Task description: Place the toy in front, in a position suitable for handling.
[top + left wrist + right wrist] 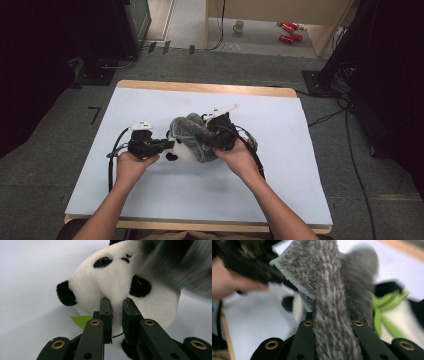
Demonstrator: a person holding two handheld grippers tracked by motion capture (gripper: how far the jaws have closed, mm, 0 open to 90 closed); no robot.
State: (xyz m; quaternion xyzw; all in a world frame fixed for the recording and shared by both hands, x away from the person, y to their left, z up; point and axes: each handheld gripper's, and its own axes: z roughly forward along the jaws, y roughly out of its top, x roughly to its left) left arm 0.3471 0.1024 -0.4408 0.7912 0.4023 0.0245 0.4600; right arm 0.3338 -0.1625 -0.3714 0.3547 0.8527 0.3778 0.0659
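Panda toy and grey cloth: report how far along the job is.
Done: the left tool has pinched the panda toy at the head, pinning it on the table. In hand: the right tool is shut on the grey fuzzy cloth, which lies over the panda's body. Left: finishing with the cloth; wrapping or removing, I cannot tell.

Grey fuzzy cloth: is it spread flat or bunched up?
Bunched up. The grey fuzzy cloth is heaped over the black-and-white plush panda, one fold pinched in the right gripper.

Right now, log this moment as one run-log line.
left gripper: shut on panda toy head | right gripper: shut on grey furry cloth, over panda | surface: white table
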